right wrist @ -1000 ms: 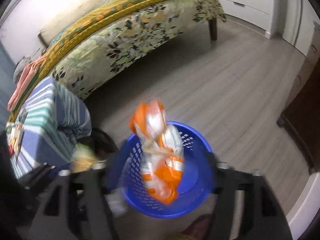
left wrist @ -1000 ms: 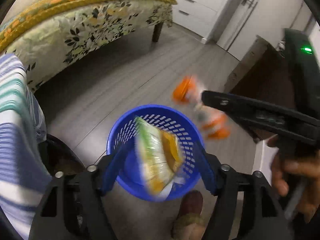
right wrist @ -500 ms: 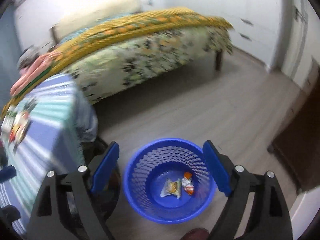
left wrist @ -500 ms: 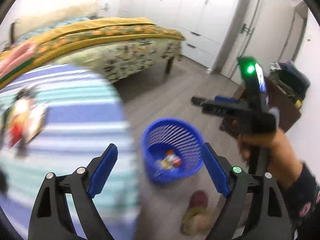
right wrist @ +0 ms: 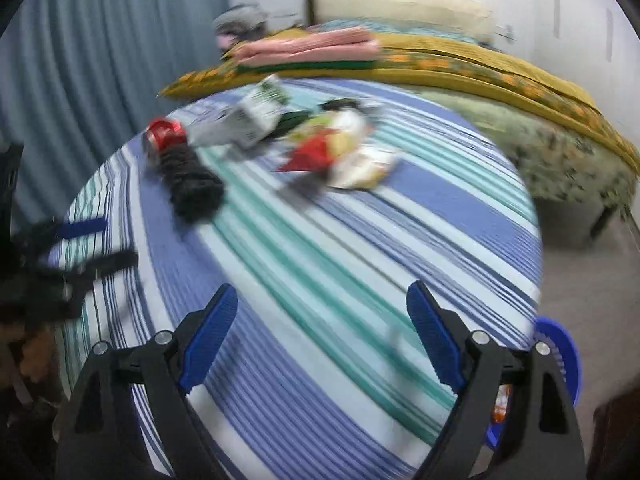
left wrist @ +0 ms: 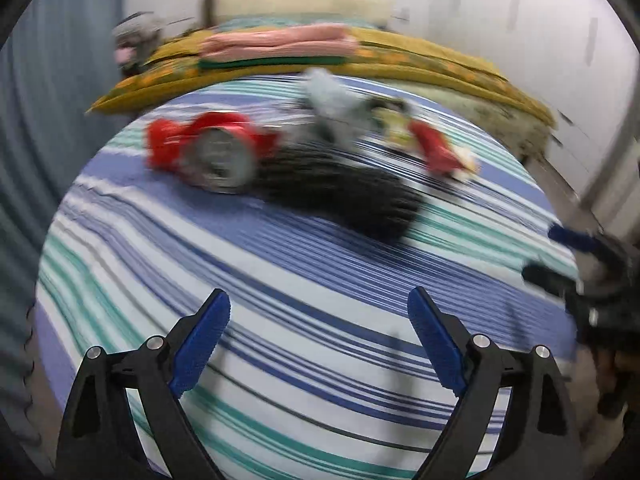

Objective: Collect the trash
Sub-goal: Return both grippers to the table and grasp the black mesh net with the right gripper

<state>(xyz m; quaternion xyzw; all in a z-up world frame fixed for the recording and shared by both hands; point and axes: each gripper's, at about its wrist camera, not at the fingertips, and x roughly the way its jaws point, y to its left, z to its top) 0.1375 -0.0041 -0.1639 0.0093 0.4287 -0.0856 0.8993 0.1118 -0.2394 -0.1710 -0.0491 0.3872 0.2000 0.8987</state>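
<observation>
Both views are blurred by motion. Trash lies at the far side of a striped table [left wrist: 280, 280]: a crushed red can [left wrist: 216, 152], a black fuzzy piece [left wrist: 352, 196], a grey-white crumpled pack [left wrist: 336, 108] and a red and yellow wrapper [left wrist: 436, 144]. My left gripper [left wrist: 320, 340] hovers over the near stripes, its jaws opening with nothing between them. My right gripper [right wrist: 322, 336] is open and empty, short of the red and yellow wrappers [right wrist: 340, 148]. The blue basket [right wrist: 560, 352] peeks out beside the table at lower right, with an orange wrapper [right wrist: 502, 404] in it.
A bed [right wrist: 560, 152] with a yellow blanket and folded pink cloths [right wrist: 312, 48] stands right behind the table. A blue curtain [right wrist: 100, 60] hangs at the left. Grey floor [right wrist: 592, 280] shows to the right of the table. Each gripper appears at the edge of the other's view.
Both grippers let their wrappers drop into the blue basket, opened wide, and swung up and away from it to above the striped table. The trash pile has come into view.
</observation>
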